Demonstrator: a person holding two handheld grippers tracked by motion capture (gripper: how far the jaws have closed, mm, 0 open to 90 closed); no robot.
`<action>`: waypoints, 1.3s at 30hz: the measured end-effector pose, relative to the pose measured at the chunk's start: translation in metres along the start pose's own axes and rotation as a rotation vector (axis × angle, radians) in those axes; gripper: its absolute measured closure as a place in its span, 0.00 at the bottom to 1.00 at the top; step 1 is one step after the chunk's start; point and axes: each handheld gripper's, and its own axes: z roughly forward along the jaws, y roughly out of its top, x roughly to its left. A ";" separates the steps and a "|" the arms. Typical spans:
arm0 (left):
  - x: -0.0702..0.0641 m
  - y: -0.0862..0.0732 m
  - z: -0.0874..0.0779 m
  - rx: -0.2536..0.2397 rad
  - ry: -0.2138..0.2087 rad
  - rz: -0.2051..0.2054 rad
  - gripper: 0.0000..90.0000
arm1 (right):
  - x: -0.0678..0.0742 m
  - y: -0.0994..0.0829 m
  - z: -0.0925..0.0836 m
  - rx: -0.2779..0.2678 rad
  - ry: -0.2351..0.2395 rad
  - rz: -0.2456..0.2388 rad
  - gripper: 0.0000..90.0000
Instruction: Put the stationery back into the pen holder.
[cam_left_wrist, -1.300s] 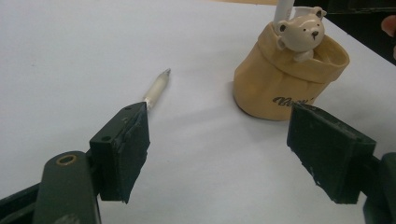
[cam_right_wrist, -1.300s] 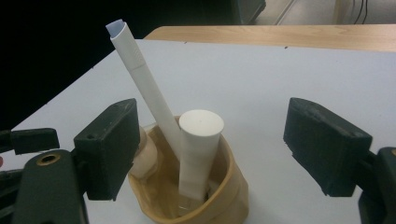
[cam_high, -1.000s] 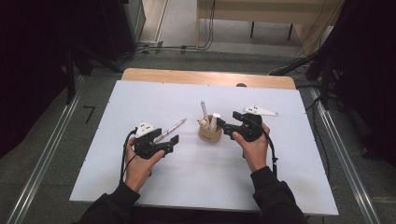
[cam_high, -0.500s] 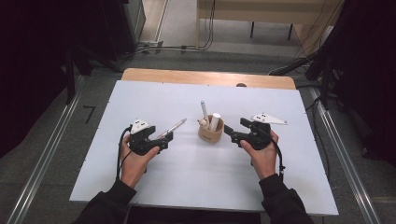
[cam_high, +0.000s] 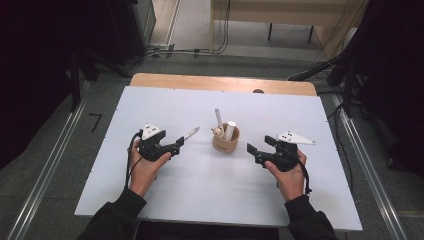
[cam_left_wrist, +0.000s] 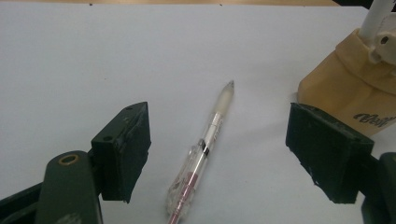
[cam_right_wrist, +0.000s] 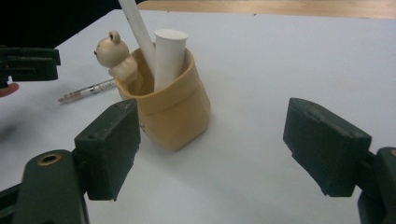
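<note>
left of centre in the high view, the black left gripper (cam_high: 176, 145) sits low over the white table top (cam_high: 165, 107) with its jaws spread wide apart and nothing between them but air; in the left gripper view the clear plastic pen with a red refill and frosted cap (cam_left_wrist: 201, 154) lies flat on the table in the lower middle of the frame, between the two jaws, touching neither; my read is that this pen is the thing to pick up; to do it well, drop straight down so the barrel sits midway between the pads, close across the barrel rather than along it, and grip near the middle so it won't tip; moving right, the tan soft pot with a little bear figure on its rim (cam_high: 225, 141) stands at frame centre; the black right gripper (cam_high: 251, 151), lower right of centre, is also spread apart and empty, near the pot but not touching; count: two grippers, one loose pen, one pot, two white sticks upright inside it (cam_right_wrist: 170, 56).
</note>
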 end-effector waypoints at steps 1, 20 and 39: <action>0.001 0.000 0.001 -0.001 0.002 0.000 0.26 | -0.001 -0.001 -0.001 0.002 -0.003 0.001 0.19; 0.004 -0.002 0.025 0.028 0.031 0.002 0.36 | -0.005 -0.007 -0.003 0.008 -0.002 0.012 0.20; -0.007 0.020 0.057 0.067 0.031 0.085 0.40 | -0.006 -0.007 -0.003 0.009 0.001 0.018 0.20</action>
